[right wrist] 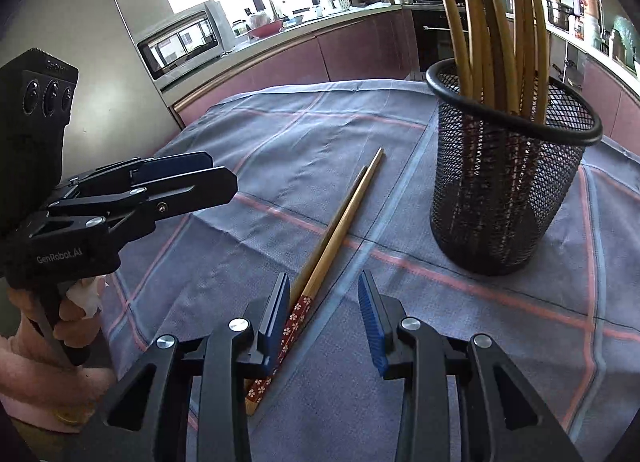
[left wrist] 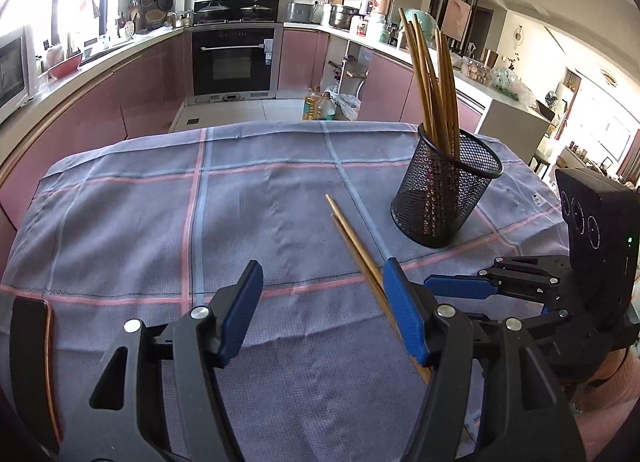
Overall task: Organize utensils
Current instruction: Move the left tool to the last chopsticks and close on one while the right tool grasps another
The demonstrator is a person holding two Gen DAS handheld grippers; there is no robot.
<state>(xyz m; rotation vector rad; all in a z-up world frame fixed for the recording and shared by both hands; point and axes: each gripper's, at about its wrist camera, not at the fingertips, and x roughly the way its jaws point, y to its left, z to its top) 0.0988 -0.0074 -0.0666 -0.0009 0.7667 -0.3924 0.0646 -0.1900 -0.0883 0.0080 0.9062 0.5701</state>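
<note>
Setting: kitchen; desk covered with a grey-blue checked cloth (left wrist: 168, 206) with pink and pale-blue lines.

Black mesh holder (left wrist: 446, 190) stands upright on the cloth, on the right side of the left wrist view. It holds a bundle of wooden chopsticks (left wrist: 434, 78), thin ends up and fanned against the rim. In the right wrist view the same holder (right wrist: 508, 186) sits right of centre.

Loose pair of chopsticks (right wrist: 340, 230) lies flat on the cloth, the two sticks touching side by side, left of the holder and apart from it. Thin tips point away toward the far desk edge; the red flower-patterned handle ends lie toward the grippers.

Right gripper (right wrist: 324, 322): fingers (right wrist: 276, 322) spread, blue pads facing each other. The patterned handle ends lie in the gap, close against the left pad. Whether that pad touches the sticks: cannot tell. The right pad is clear of them. Nothing pinched.

Left gripper (left wrist: 324, 310): fingers (left wrist: 240, 310) spread wide, nothing clamped. The loose pair (left wrist: 356, 250) runs diagonally just in front of the right-hand pad and disappears behind it. Contact: cannot tell.

Left gripper body is also seen at the left edge of the right wrist view, held by a hand (right wrist: 70, 322) in a pink sleeve, over the cloth's left part.

Dark phone-like slab with a copper edge (left wrist: 32, 362) lies at the near left desk edge.
</note>
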